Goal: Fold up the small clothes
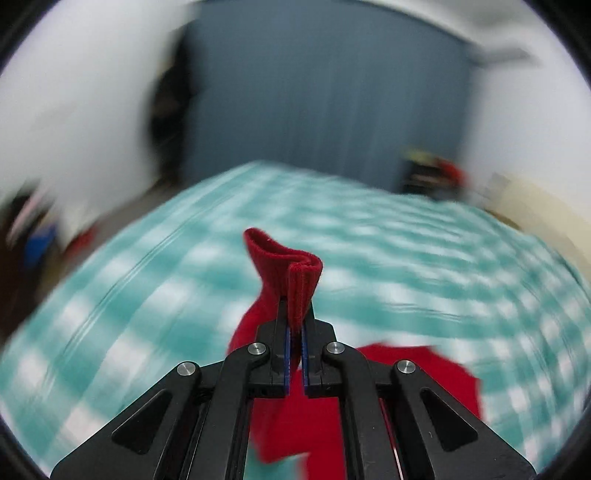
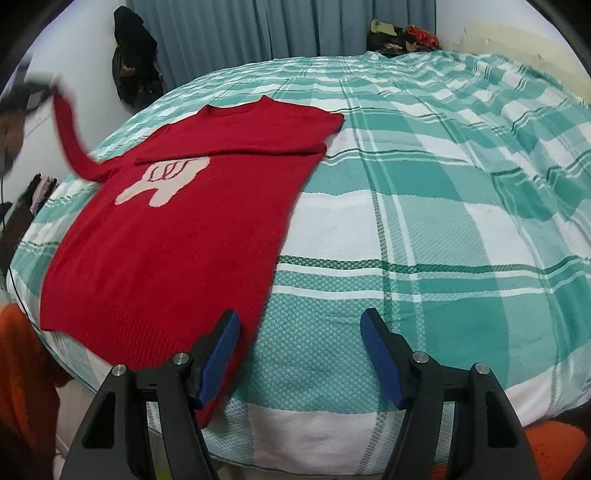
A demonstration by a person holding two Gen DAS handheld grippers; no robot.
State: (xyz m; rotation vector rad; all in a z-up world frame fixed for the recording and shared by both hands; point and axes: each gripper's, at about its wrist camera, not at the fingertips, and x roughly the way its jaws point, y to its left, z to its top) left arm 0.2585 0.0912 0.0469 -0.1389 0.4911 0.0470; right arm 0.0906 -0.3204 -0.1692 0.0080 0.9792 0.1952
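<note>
My left gripper (image 1: 295, 314) is clamped on the ribbed cuff (image 1: 291, 269) of the red sweater (image 2: 177, 229), holding that sleeve (image 2: 70, 140) up at the far left. My right gripper (image 2: 299, 354) is spread wide and holds nothing, its left finger (image 2: 218, 354) over the sweater's near hem. The sweater lies flat on the left of the teal-and-white checked bedspread (image 2: 424, 206), one sleeve folded across its chest.

Red sweater on a teal-and-white plaid bed cover

The sweater (image 2: 166, 236) is seen in solid red, with a pale pink hand motif (image 2: 162, 179) outlined in red. The bed cover (image 2: 424, 206) is checked in teal and white with thin dark-green lines. The curtain (image 2: 258, 29) is coloured grey-blue. Blue pads (image 2: 380, 356) are set in black gripper arms.
</note>
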